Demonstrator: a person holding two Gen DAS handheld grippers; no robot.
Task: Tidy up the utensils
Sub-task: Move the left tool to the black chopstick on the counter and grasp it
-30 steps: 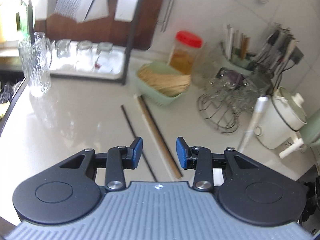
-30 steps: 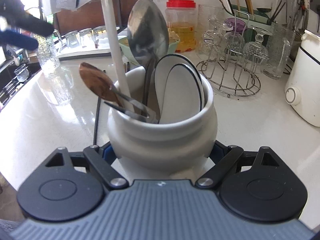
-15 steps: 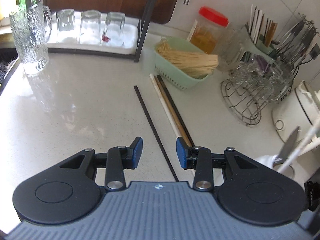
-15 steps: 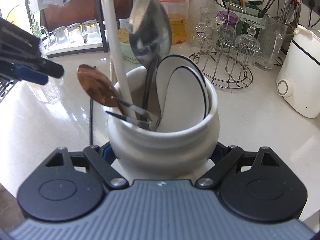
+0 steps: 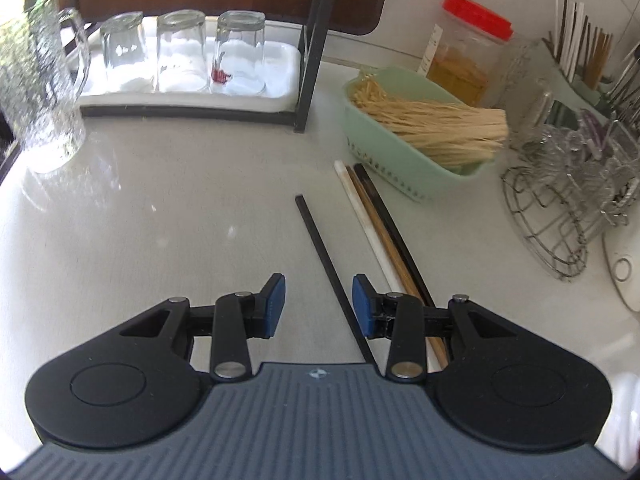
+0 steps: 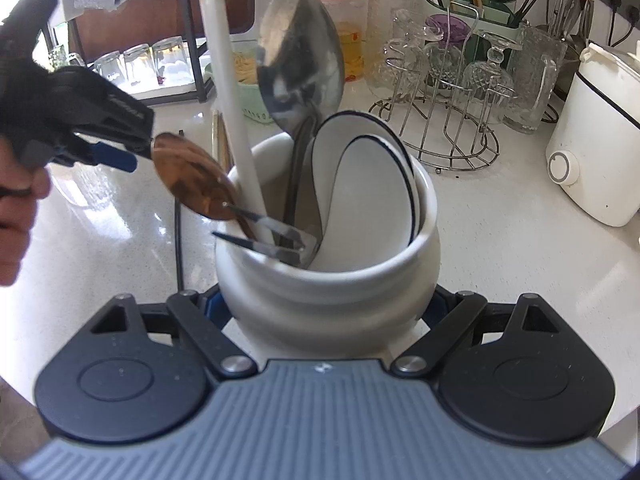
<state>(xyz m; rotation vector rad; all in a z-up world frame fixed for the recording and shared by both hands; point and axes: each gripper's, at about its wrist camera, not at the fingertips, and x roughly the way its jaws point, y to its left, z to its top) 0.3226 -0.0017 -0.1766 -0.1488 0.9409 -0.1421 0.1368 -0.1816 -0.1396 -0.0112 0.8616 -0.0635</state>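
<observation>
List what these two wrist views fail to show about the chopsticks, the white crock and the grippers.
- Near ends of the chopsticks: left wrist view, hidden under the left gripper.
- Right gripper pads: right wrist view, hidden behind the white crock, so contact is not directly visible.
- Utensil handles inside the crock: right wrist view, hidden by its wall.
- Utensils in the green holder: left wrist view, blurred and cut off by the frame edge.

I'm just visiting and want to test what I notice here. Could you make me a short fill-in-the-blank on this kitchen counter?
1. The white crock sits between the fingers of the ____ gripper.
2. On the white tray, ____ glasses stand upside down.
3. The plastic jar has a ____ lid.
4. The noodles lie in a pale ____ basket.

Missing words: right; three; red; green
</observation>
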